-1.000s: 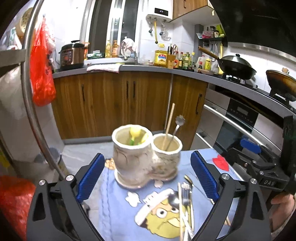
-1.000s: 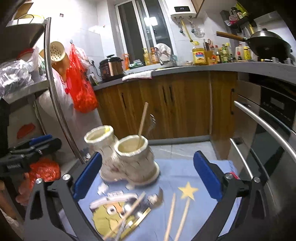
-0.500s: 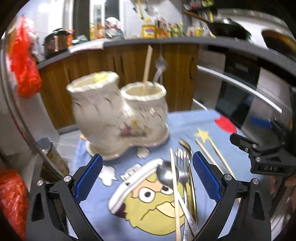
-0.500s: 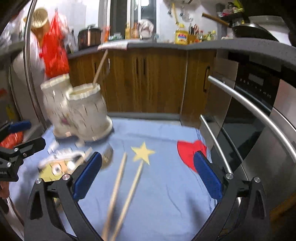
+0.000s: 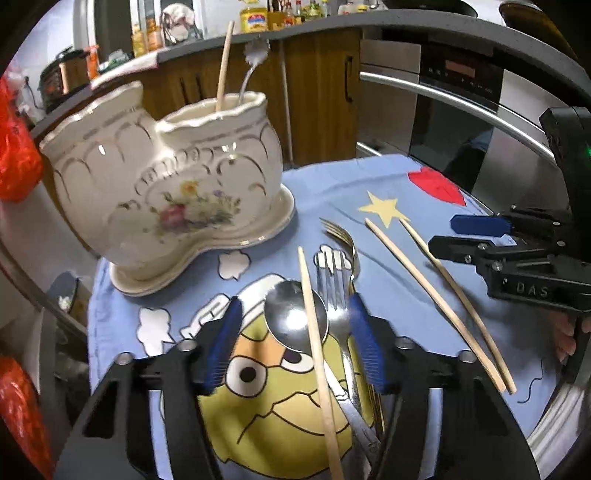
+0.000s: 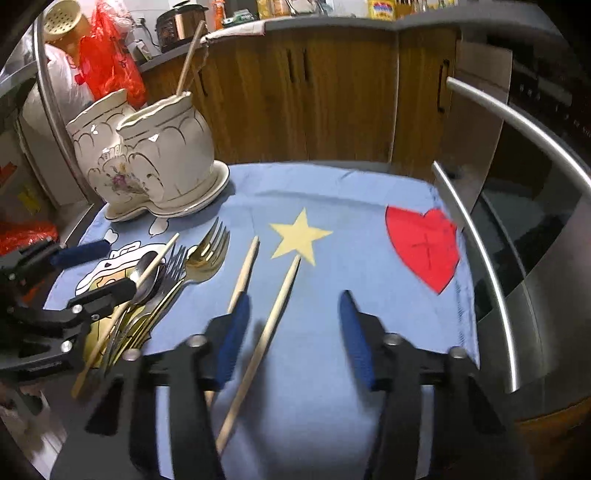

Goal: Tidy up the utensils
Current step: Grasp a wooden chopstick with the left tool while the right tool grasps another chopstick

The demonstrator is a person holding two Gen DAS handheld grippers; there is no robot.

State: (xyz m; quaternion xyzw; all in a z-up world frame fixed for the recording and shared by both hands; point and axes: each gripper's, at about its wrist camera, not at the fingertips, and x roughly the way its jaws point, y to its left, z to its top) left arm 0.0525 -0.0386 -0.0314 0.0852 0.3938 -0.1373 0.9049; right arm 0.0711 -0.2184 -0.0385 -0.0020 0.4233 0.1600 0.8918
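utensils (image 5: 334, 295) overlapped, handles cut off; both grippers closing, gripping nothing yet.

Wooden cabinets (image 6: 295, 96) run beneath a grey counter (image 6: 332, 22) crowded with bottles. A stainless oven (image 5: 461, 96) with a long handle stands right; red bag (image 6: 110, 62) hangs left.

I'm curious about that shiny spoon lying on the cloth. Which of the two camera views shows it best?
The left wrist view. The spoon lies close and sharp there, its bowl between the left gripper's fingers with a chopstick across it. In the right wrist view the spoon is small, off to the side and partly hidden behind the left gripper.
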